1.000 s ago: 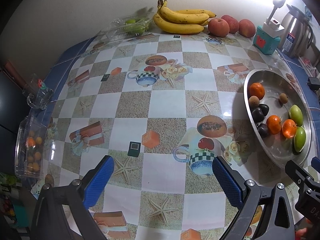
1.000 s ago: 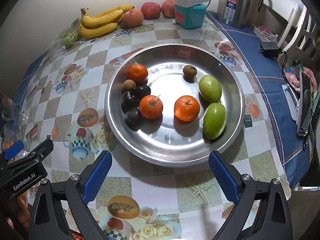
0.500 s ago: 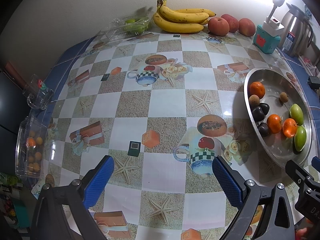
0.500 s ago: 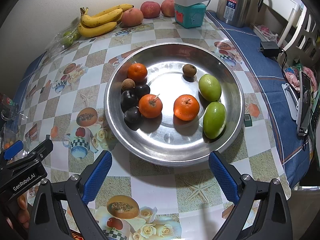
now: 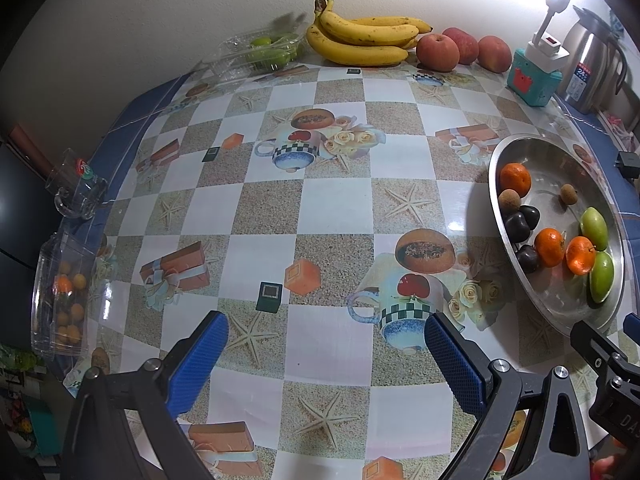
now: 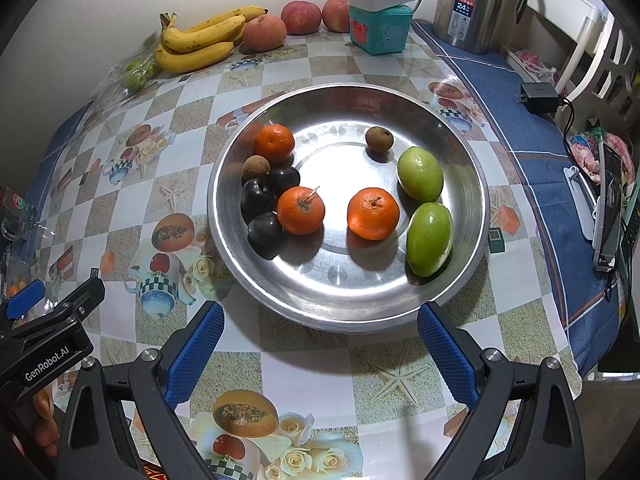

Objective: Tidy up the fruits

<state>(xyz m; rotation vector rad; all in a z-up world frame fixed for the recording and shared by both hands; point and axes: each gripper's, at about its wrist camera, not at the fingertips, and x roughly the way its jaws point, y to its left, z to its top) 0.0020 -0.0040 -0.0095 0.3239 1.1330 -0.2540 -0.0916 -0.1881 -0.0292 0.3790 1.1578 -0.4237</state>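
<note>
Both the left gripper point(image 5: 320, 344) and right gripper point(image 6: 318, 332) hover spread and empty; mixed fruits lie in the round steel bowl point(image 6: 476, 184) at the right gripper's twelve o'clock, fitting either sorting underway or finished.

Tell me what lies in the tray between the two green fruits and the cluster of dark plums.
In the right wrist view, two oranges sit side by side between the green fruits and the dark plums in the steel tray.

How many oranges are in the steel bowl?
3. One orange sits at the far left, one touches the dark plums, one lies near the centre, beside the green fruits. None appears hidden.
</note>
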